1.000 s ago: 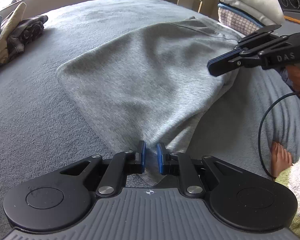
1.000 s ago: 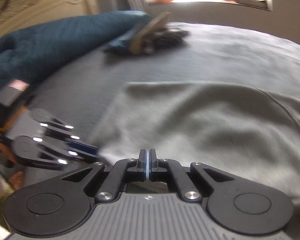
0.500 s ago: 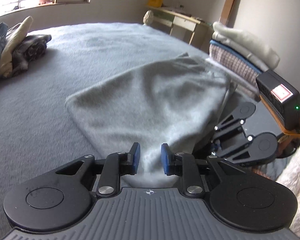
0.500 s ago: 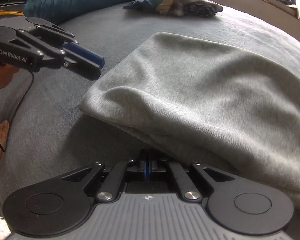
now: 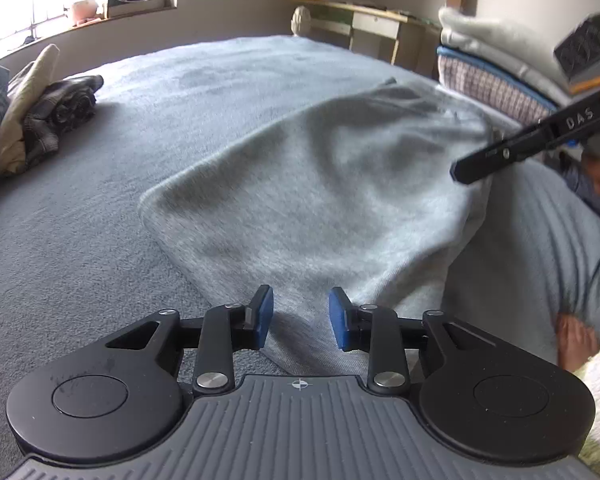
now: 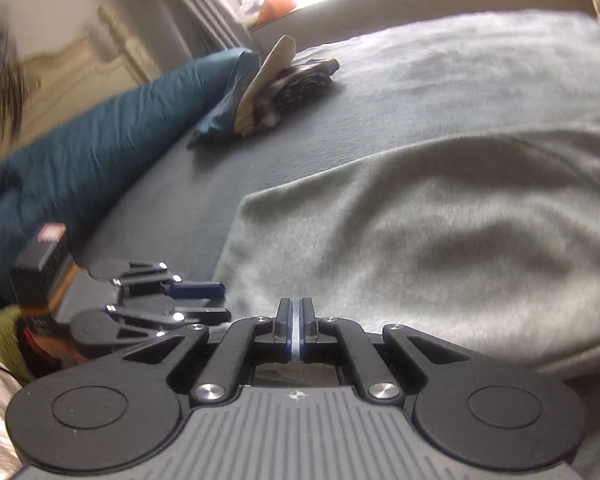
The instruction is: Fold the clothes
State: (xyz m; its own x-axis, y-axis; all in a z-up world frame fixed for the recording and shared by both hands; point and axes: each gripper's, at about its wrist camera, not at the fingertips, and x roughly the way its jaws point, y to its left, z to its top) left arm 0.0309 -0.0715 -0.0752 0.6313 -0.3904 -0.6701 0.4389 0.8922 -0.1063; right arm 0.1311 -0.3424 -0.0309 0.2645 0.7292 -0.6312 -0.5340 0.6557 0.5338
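Left wrist view: left gripper (image 5: 301, 316) parted, jaws just been widening, pads clear of the grey garment (image 5: 320, 192) running between them toward twelve o'clock on the bed (image 5: 80, 248). Right wrist view, blurred: right gripper (image 6: 296, 330) pressed together, possibly on a pale sliver of cloth; garment at two o'clock.
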